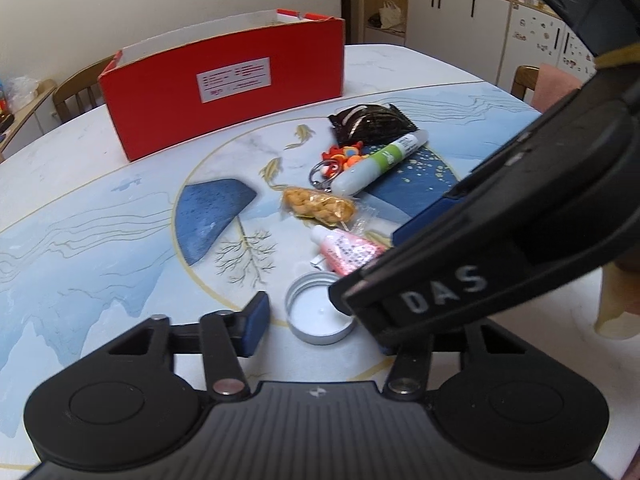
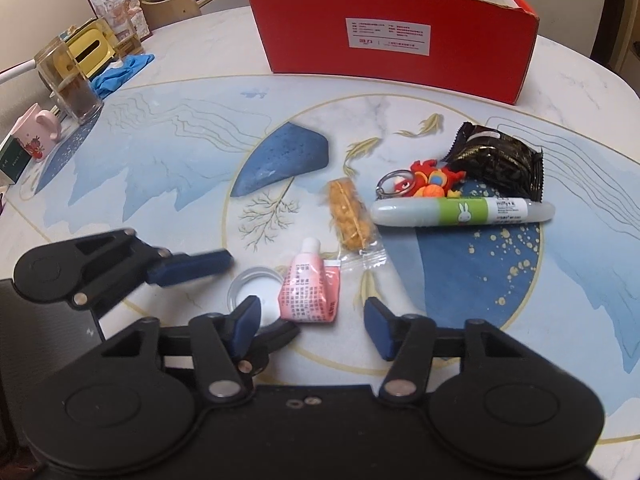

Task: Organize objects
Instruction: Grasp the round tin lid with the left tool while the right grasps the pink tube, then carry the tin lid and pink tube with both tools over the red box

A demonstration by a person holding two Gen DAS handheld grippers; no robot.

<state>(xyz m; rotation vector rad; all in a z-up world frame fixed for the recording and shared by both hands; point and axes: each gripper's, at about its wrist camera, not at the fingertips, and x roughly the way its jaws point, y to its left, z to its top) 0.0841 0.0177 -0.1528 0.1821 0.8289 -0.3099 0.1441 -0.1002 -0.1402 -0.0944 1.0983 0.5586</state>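
Note:
A red open box stands at the far side of the table. Loose items lie in front of it: a dark snack packet, an orange toy keychain, a white-green tube, a bag of yellow snacks, a pink sachet and a metal lid. My left gripper is open around the lid. My right gripper is open just short of the pink sachet; its body crosses the left wrist view.
At the table's left edge stand a glass jar, a pink mug, blue gloves and a yellow box. Wooden chairs stand behind the table. White cabinets are at the back right.

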